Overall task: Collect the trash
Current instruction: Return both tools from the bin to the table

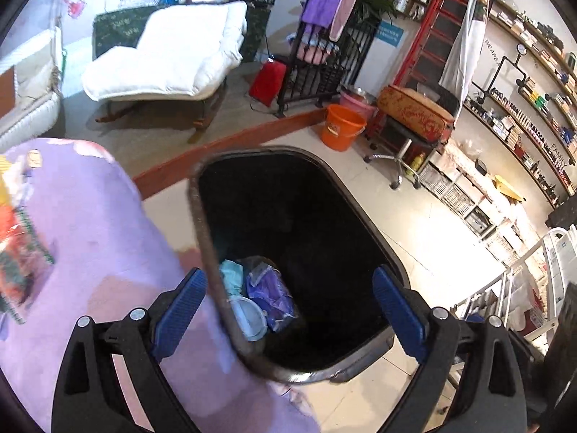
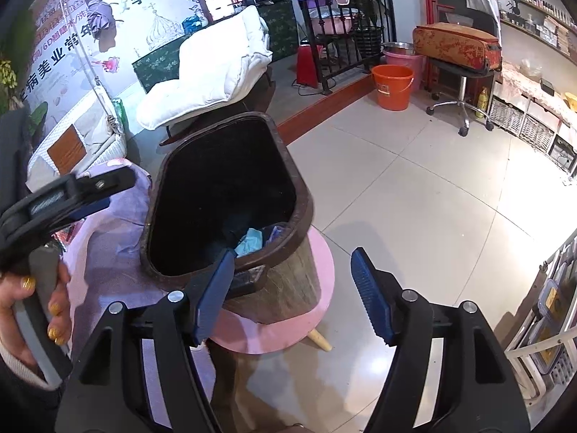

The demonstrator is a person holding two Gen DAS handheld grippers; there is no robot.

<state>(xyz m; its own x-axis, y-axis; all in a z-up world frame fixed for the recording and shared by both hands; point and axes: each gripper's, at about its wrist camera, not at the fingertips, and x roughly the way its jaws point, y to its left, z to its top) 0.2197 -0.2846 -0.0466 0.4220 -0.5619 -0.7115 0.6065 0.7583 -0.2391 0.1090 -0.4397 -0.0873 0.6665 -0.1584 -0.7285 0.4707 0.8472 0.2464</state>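
Open left tongs [image 1: 288,310] hang over the dark bin [image 1: 360,216] holding a purple wrapper [image 1: 272,297].

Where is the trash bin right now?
The trash bin stands on a pink stool, centre-left in the right wrist view, beside the purple cloth.

A brown, open-topped trash bin [image 1: 216,274] stands directly ahead between the spread fingers, holding teal [image 1: 230,276], purple [image 1: 272,296] and white round [image 1: 249,315] litter at bottom.
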